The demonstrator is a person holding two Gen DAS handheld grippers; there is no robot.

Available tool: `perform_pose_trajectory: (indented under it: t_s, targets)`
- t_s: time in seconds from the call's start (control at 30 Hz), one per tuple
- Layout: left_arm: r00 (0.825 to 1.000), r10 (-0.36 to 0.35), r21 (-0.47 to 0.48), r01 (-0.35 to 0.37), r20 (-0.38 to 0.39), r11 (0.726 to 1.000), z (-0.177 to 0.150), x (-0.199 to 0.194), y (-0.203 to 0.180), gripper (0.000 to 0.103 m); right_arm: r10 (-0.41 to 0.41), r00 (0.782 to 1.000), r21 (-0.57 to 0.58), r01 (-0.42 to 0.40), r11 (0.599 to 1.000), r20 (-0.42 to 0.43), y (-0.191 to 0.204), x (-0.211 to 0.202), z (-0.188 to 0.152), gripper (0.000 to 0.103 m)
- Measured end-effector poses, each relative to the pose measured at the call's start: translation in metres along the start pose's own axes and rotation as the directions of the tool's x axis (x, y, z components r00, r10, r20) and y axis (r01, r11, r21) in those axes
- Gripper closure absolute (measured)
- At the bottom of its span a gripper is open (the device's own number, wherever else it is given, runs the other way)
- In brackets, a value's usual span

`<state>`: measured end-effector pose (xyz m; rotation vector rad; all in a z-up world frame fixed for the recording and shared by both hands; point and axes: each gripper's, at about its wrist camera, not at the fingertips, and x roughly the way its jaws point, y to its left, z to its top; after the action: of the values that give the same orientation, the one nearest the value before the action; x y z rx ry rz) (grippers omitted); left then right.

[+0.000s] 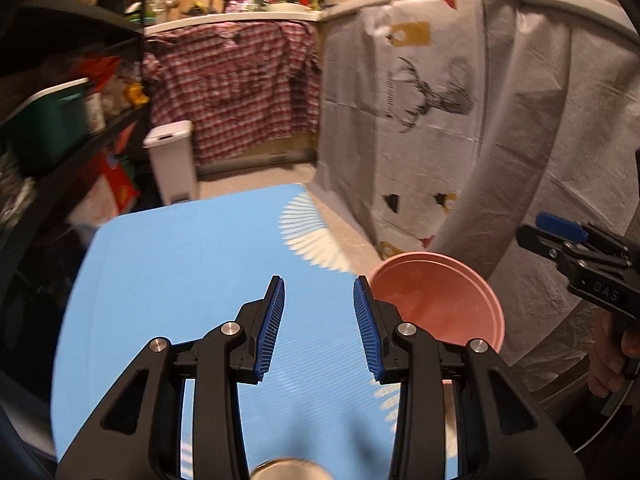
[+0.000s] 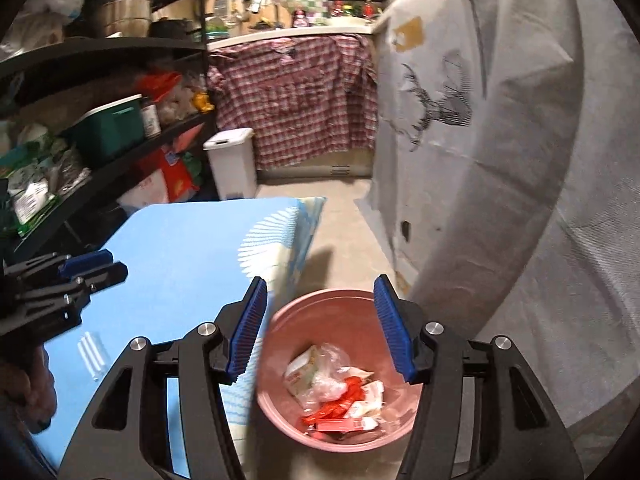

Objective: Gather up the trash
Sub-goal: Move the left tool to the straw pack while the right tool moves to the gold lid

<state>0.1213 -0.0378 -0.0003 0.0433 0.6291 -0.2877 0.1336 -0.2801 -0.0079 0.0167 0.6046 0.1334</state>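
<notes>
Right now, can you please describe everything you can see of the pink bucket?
The pink bucket is round, plain and looks like plastic, with a rolled rim. It stands upright on the floor, beside the blue table edge and near the grey cloth. Inside lies trash: a clear plastic bag, red wrappers, white paper. The right tool hangs open above it, not touching.

The right gripper body bears the letters "DAS".

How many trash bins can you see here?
2: a pink bin beside the blue table, under the right gripper, holding wrappers, and a white lidded bin by the shelves. Others may be hidden.
</notes>
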Motion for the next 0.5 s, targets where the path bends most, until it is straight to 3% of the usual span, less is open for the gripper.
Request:
perform_pose_trajectory:
  t_s: [0.3, 0.5]
  targets:
    - [0.992, 0.129, -0.032, -0.128, 0.016, 0.991, -0.033, -0.046, 0.065, 0.068, 0.148, 0.989, -0.052, -0.149, 0.987, -0.018, 0.073, -0.015, -0.032, 0.08]
    - [0.981, 0.194, -0.077, -0.195, -0.022, 0.978, -0.061, -0.06, 0.107, 0.074, 0.263, 0.954, -0.026, -0.27, 0.963, -0.142, 0.118, 0.015, -0.064, 0.083]
